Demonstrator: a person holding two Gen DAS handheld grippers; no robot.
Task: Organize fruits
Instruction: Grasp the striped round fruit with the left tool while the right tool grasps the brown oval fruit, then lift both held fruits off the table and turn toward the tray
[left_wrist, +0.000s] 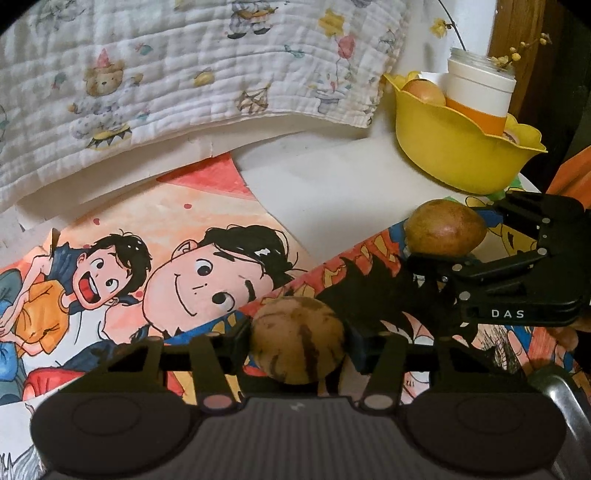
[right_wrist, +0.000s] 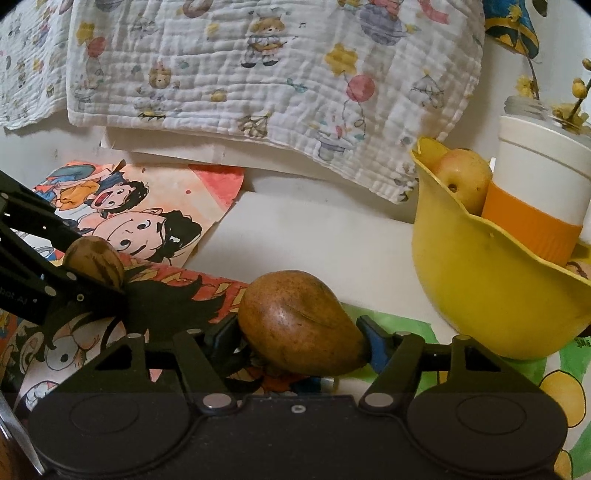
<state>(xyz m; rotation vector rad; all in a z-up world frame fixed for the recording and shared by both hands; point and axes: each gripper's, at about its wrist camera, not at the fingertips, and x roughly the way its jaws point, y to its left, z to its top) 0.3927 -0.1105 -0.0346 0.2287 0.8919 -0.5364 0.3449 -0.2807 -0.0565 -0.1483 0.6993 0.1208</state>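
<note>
A round tan fruit with dark brown streaks (left_wrist: 298, 339) sits between the pads of my left gripper (left_wrist: 297, 345), which is shut on it just above the cartoon drawings. My right gripper (right_wrist: 299, 341) is shut on a brown pear (right_wrist: 301, 325), its blue pads against both ends. In the left wrist view the right gripper (left_wrist: 443, 240) and the brown pear (left_wrist: 445, 227) are at the right. The right wrist view has the striped fruit (right_wrist: 94, 262) at the left. A yellow bowl (right_wrist: 480, 295) stands at the right, beyond the pear, also in the left wrist view as the yellow bowl (left_wrist: 454, 151).
The bowl holds a yellow-red fruit (right_wrist: 463, 177) and a white cup with an orange band (right_wrist: 535, 192). A quilted bear-print cloth (left_wrist: 184, 74) hangs at the back. Cartoon drawings (left_wrist: 166, 266) cover the white table. A metal piece (left_wrist: 561, 398) shows at lower right.
</note>
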